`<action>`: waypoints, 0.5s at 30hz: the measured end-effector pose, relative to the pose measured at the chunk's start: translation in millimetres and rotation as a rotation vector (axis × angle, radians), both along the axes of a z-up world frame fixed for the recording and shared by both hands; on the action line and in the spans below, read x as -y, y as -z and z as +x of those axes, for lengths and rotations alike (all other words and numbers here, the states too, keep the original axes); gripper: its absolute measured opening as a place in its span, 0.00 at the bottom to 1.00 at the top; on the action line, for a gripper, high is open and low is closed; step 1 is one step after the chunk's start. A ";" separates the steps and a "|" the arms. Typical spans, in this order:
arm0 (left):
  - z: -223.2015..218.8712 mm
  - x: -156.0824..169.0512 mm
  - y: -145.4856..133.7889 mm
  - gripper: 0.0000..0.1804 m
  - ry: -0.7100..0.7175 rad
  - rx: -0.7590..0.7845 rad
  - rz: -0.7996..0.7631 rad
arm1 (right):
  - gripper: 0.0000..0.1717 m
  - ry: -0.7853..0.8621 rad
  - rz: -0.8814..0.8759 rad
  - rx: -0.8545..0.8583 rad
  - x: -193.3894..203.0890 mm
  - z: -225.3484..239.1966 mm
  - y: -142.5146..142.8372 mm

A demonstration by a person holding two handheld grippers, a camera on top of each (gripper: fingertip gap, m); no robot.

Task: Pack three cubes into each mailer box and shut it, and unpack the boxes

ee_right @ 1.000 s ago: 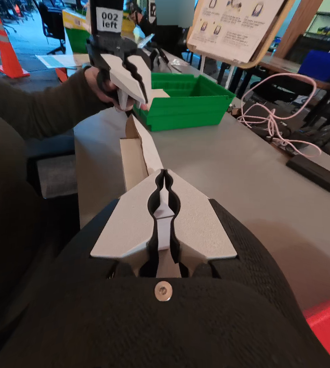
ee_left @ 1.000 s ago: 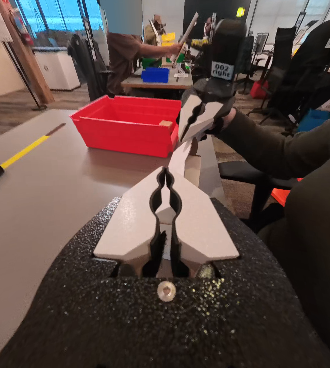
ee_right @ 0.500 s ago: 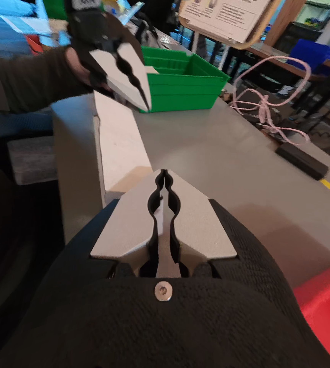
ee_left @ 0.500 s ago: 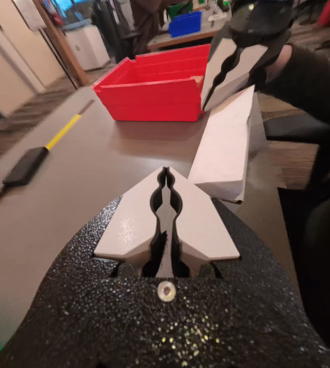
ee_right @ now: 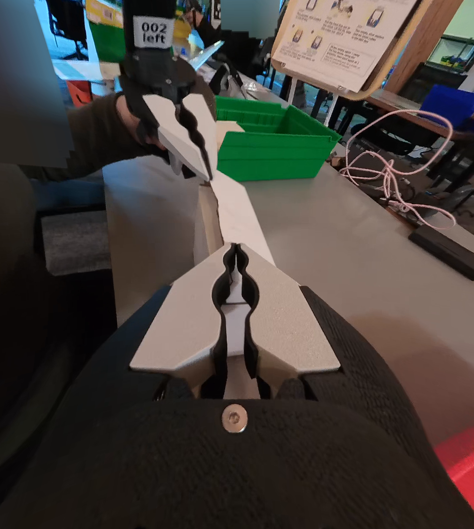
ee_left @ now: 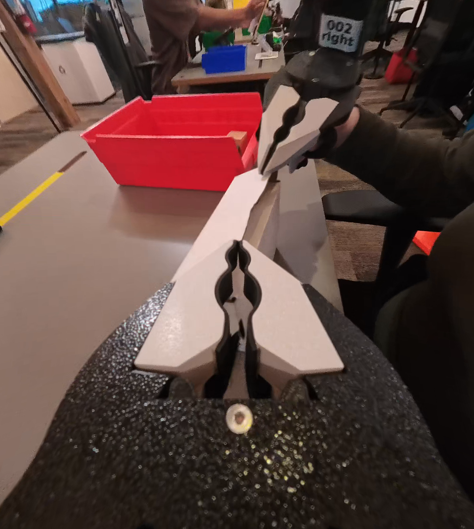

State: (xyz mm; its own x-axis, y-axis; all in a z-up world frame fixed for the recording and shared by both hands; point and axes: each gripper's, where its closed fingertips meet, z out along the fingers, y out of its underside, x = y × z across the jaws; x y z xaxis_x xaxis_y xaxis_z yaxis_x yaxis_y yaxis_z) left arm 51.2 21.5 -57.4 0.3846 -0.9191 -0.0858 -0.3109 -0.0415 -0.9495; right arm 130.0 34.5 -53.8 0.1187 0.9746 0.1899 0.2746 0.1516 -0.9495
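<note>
Mailer box point(ee_left: 230, 217) lid raised again after lying flat.

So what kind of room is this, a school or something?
Probably a shared office or workshop for practice tasks: work tables with sorting bins like the red bin and green bin, an instruction board, and office chairs behind.

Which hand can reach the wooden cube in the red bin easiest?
Likely the right gripper: it sits where the white cardboard mailer box nears the red plastic bin holding the wooden cube. The left gripper is by the green plastic bin.
</note>
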 end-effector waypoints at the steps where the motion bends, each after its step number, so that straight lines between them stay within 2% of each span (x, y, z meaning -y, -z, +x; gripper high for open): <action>1: -0.5 -0.4 2.8 0.00 -0.009 0.001 -0.031 | 0.00 -0.003 0.006 0.015 1.3 -0.5 3.1; 8: -3.9 -7.8 18.8 0.00 -0.066 -0.005 -0.135 | 0.00 0.003 -0.048 0.061 2.6 -4.3 18.7; 15: -4.7 -11.2 20.1 0.00 -0.087 0.074 -0.235 | 0.00 0.036 -0.086 0.075 1.6 -5.5 20.7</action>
